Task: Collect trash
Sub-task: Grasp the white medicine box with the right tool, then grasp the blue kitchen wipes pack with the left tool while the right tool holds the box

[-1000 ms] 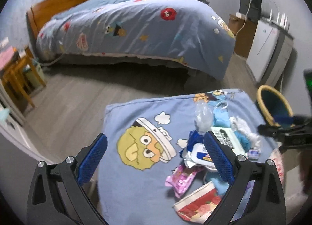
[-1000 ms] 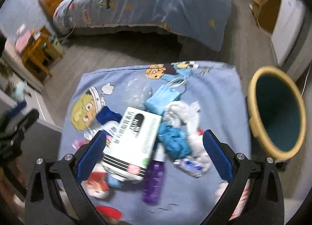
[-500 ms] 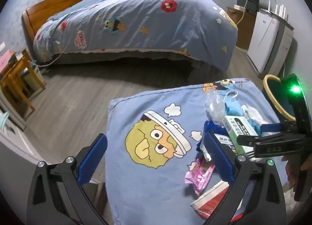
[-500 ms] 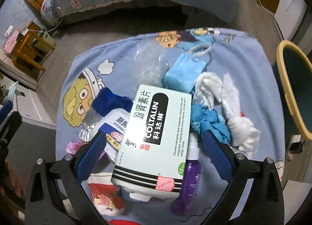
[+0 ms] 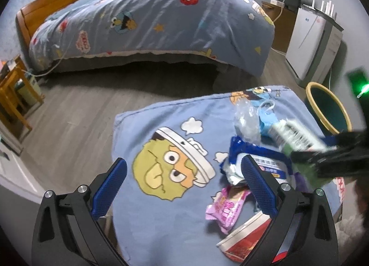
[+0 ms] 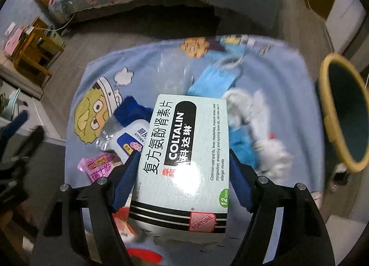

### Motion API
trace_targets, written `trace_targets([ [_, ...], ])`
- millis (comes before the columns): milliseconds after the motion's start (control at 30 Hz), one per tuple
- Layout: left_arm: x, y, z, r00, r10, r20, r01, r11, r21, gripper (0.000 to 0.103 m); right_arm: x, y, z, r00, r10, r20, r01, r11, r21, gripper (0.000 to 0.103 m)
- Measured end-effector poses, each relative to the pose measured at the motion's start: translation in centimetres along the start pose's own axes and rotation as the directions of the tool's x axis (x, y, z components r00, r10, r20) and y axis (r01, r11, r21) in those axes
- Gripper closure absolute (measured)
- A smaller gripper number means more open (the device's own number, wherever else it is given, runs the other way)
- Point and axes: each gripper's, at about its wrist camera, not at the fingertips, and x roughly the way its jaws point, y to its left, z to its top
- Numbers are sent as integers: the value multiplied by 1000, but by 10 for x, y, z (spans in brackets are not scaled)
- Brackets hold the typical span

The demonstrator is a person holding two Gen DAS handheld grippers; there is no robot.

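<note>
Here, pale green Coltalin medicine box point(image 6: 184, 164), black-striped end, right hand-held gripper point(image 6: 182, 180) closing around it, pads touching

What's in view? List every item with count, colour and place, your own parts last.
medicine box: one, pale green and white, atop the trash pile
face mask: one, blue, behind the box
wipes pack: one, blue and white, left of the box
pink wrapper: one, pink, near left edge
tissues: a few, white, right of the box
clear bag: one, transparent, far side
table cover: one, blue cartoon print, under everything
bin: one, teal with yellow rim, on the floor to the right
bed: one, blue quilt, background
left gripper: one, black with blue fingers, open, empty
right gripper: one, same colours, closing on the box's sides
</note>
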Motion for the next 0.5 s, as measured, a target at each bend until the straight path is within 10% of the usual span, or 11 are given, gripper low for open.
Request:
trace_targets([
  [367, 53, -48, 8, 996, -49, -72, 55, 994, 90, 10, -24, -33, 6, 996, 36, 81, -35, 999, -15, 30],
  [500, 75, -56, 9, 992, -58, -109, 68, 993, 94, 29, -21, -43, 9, 996, 46, 74, -45, 999, -17, 30],
])
